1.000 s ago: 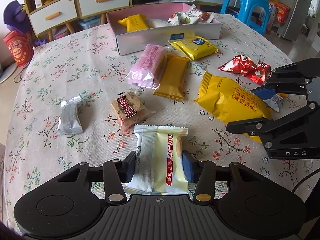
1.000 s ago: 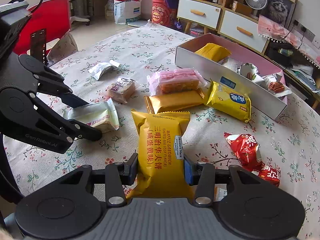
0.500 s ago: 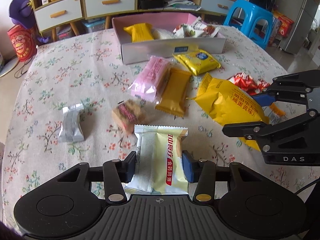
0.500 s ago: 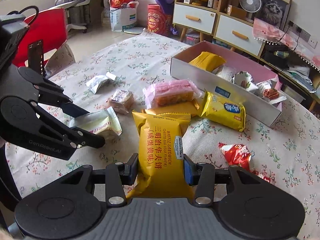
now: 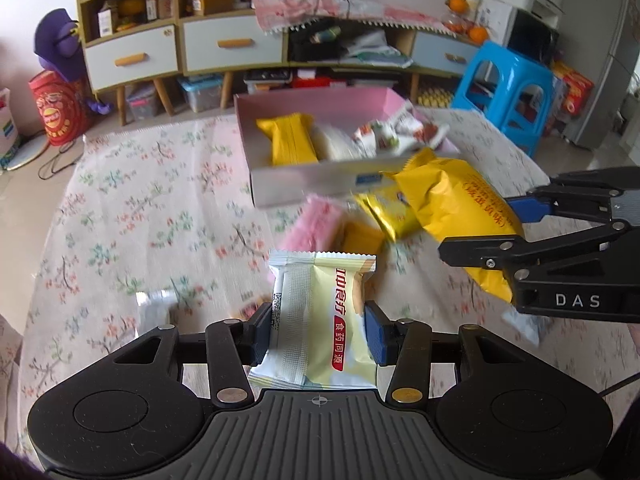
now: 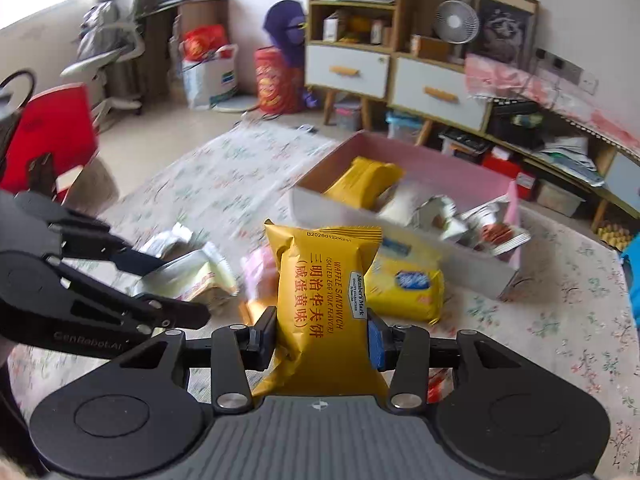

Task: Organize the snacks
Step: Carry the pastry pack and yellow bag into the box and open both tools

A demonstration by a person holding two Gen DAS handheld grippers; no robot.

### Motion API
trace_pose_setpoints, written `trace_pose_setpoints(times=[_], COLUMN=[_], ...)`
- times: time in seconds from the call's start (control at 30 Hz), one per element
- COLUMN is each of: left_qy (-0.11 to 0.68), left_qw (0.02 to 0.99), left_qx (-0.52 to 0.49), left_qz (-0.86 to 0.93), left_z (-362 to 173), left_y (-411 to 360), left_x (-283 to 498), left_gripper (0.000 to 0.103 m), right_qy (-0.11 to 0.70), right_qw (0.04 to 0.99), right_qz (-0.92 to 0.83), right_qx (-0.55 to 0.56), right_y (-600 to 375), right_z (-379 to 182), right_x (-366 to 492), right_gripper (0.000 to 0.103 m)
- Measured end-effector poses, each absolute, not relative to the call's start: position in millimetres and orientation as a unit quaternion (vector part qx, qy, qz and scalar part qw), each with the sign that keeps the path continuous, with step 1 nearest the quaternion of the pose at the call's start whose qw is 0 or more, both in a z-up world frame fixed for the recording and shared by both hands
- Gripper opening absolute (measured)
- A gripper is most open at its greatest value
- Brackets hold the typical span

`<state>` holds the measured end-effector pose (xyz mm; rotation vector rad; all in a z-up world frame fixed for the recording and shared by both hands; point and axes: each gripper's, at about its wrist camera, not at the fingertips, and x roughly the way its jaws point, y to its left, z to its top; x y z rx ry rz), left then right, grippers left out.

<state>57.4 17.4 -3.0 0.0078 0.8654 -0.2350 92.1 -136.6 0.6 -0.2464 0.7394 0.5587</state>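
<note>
Left claw: closed on a pale cream packet, smooth glossy film, rectangular, with a crimped serrated top edge and a red label strip. Packet standing upright between the two blue pads, pressed on both long sides, its top edge pointing to 12 o'clock, lifted clear of the table.

Right claw: closed on a yellow waffle packet, puffy pillow shape, shiny foil-like film with dark printed letters and a serrated seal at top. Pads squeezing the packet at its lower half, so the film dented there; upper part rising toward 12 o'clock, also off the table.

In the left wrist view, right claw visible at 3 o'clock, black metal links, with the same yellow waffle packet sticking out toward 10 o'clock.

Farther out, at 12 o'clock: cardboard box, shallow, rectangular, grey outside and pink inside, holding a small yellow packet and some white wrappers. Between box and claws, lying flat on the table: a pink packet, blurred, and a flat yellow pouch with blue mark.

Table covered with a soft cloth, pale with small flower print.
</note>
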Motion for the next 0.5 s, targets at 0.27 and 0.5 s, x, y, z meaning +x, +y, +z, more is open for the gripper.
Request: trace_pose_setpoints(times=[0.27, 0.5], left_qy=[0.399, 0.387], left_qw=[0.911, 0.916], left_qx=[-0.018, -0.017], left_qz=[-0.099, -0.103], left_z=[14, 17], left_y=[15, 0], left_x=[92, 140], left_gripper=[0.045, 0.045], right_qy=[0.364, 0.373], right_qw=[0.899, 0.905], right_qz=[0.231, 0.202], right_qx=[-0.079, -0.028], right_y=[-150, -166], right_z=[2, 10], right_x=[123, 169], right_gripper=[0.034, 0.034])
